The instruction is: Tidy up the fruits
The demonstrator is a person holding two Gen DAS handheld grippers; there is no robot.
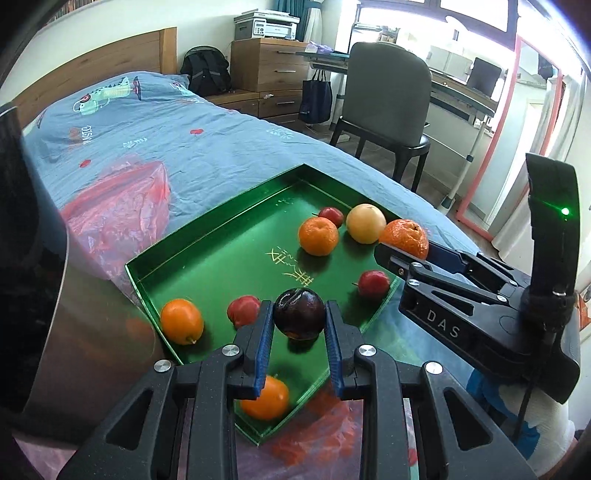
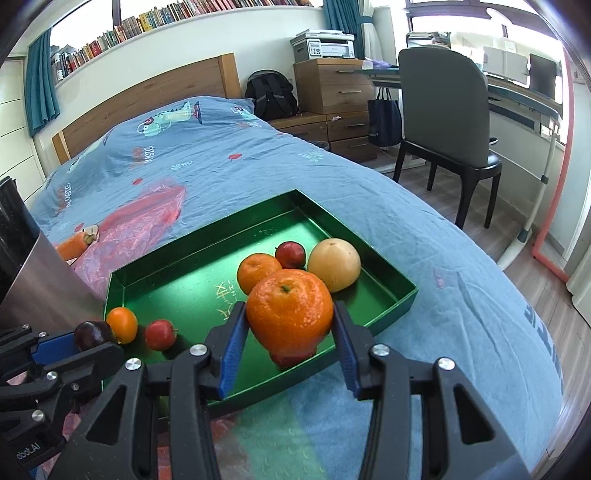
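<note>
Clamped dark purple round plum [image 1: 300,318] in left gripper [image 1: 300,345] | pinched big orange mandarin [image 2: 290,310] in right gripper [image 2: 291,354] | carried over shallow green tray [image 2: 207,229], likely for sorting.

Bedroom, daylit from bright windows [image 2: 461,14] on the far wall. Wooden headboard [image 2: 147,96] against a cream wall [image 2: 229,33]; long shelf of books [image 2: 155,18] above, teal curtains [image 2: 40,85] beside. Wooden drawer chest [image 2: 332,86] carries a white printer [image 2: 323,44]. Grey padded chair [image 2: 443,107] faces a desk [image 2: 517,96]. Floor [image 2: 491,229] looks like wood plank.
</note>
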